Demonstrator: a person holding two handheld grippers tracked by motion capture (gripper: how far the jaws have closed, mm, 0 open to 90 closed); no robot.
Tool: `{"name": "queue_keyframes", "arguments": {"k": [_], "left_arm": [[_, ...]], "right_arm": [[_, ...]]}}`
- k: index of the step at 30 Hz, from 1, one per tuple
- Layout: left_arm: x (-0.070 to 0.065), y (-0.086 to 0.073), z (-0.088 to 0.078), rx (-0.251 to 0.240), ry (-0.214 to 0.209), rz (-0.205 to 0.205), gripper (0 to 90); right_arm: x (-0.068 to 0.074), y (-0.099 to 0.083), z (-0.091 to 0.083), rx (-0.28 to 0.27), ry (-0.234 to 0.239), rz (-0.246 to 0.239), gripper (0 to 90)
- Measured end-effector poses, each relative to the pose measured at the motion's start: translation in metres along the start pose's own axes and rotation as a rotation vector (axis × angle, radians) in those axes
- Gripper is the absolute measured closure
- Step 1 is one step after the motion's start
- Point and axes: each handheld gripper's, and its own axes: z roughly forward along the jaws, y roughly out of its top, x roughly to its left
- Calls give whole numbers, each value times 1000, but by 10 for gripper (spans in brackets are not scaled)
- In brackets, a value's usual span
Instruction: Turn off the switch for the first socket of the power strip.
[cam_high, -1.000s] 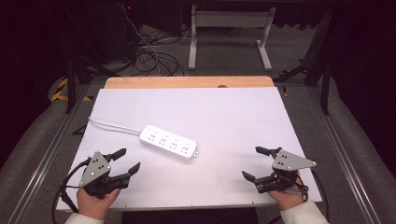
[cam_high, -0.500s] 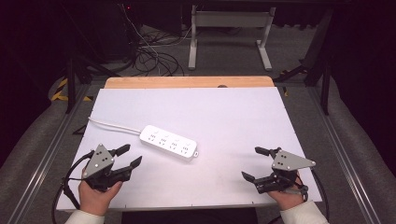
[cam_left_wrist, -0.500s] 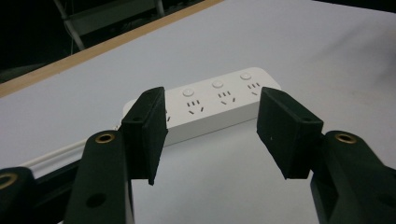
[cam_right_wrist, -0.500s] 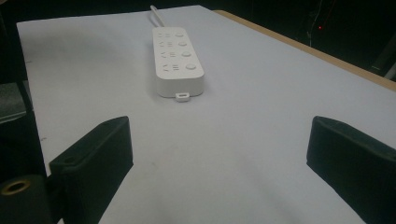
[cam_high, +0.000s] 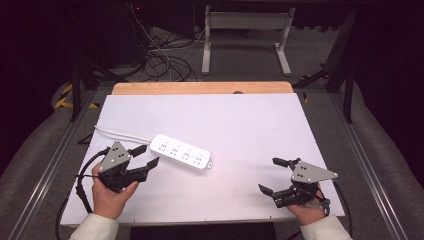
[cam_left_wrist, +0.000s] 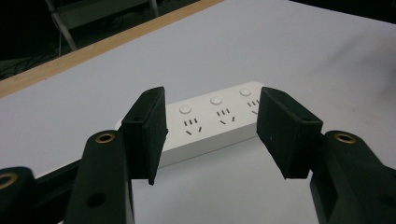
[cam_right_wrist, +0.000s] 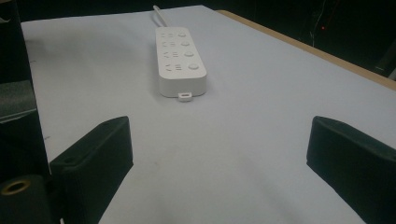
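Power strip (cam_high: 181, 153): white, oblong, four socket groups with round buttons, white cable trailing left. Left gripper (cam_high: 146, 156) just beside it, jaws apart, recently narrowed, nothing between; right gripper (cam_high: 274, 175) jaws apart.

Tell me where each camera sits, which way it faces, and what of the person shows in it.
High view: fixed above the person's side, looking forward and down on the white table; both forearms, left gripper and right gripper enter from the bottom.
Left gripper view: rides the left gripper, looking along its open jaws at the near end of the power strip.
Right gripper view: rides the right gripper, facing across the table along its wide-open jaws.
Shared: all three show the power strip on the table.
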Motion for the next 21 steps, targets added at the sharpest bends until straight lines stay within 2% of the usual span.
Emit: {"name": "queue_keyframes", "arguments": {"k": [7,9,16,18,21], "left_arm": [[1,9,11,15,9,15,431],[1,11,11,41,24,45,425],[3,14,10,30,18,46,458],[4,16,11,24,9,33,484],[6,22,15,43,-16,14,486]], "right_arm": [[0,0,1,4,8,-2,71],[0,0,0,-1,7,-2,71],[0,0,1,-1,10,-6,71],[1,0,0,-6,8,-8,71],[2,1,-1,-13,4,-10,90]]}}
